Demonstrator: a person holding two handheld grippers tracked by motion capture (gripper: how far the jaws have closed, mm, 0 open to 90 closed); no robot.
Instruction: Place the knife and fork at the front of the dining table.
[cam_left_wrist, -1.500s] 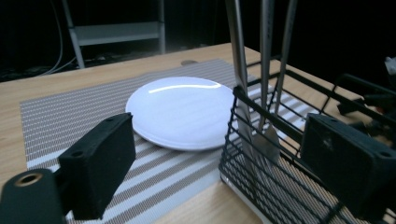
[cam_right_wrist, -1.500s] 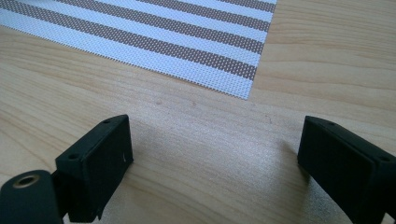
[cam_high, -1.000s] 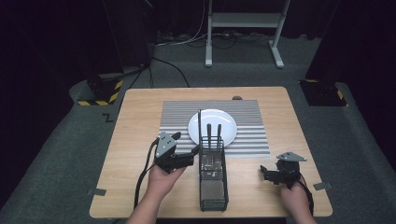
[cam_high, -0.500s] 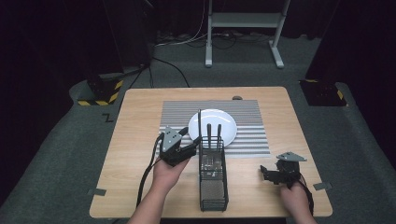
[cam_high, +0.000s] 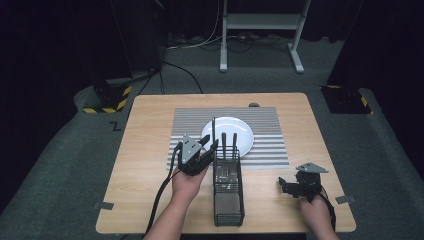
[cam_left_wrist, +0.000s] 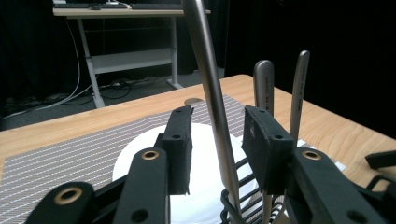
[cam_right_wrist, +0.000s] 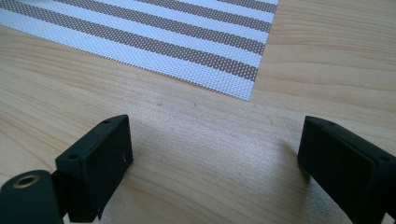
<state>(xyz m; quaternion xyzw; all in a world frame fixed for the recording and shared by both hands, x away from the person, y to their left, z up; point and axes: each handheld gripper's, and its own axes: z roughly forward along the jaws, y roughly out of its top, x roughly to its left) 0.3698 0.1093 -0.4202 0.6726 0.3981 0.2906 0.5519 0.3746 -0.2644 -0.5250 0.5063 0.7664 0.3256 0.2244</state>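
Note:
A black wire cutlery caddy (cam_high: 228, 192) stands near the table's front edge with three metal handles sticking up from its far end. The tallest handle (cam_high: 213, 131) (cam_left_wrist: 212, 102) rises between the jaws of my left gripper (cam_high: 204, 150) (cam_left_wrist: 217, 114), which is open, with a gap on each side of the handle. Two shorter handles (cam_left_wrist: 264, 84) (cam_left_wrist: 299, 88) stand just past the right jaw. A white plate (cam_high: 235, 131) (cam_left_wrist: 140, 154) lies behind the caddy on a striped placemat (cam_high: 190, 122). My right gripper (cam_high: 287, 187) (cam_right_wrist: 215, 135) rests low over bare wood at the front right, wide open and holding nothing.
The placemat's near corner (cam_right_wrist: 247, 91) lies just ahead of the right gripper. A small dark disc (cam_high: 254, 105) sits at the mat's far edge. The wooden table (cam_high: 145, 150) has bare room at left and right. Tape tabs (cam_high: 103, 205) mark the front corners.
My left gripper has moved forward and to the right, bringing its open jaws around the tallest handle in the caddy. The right gripper has stayed where it was.

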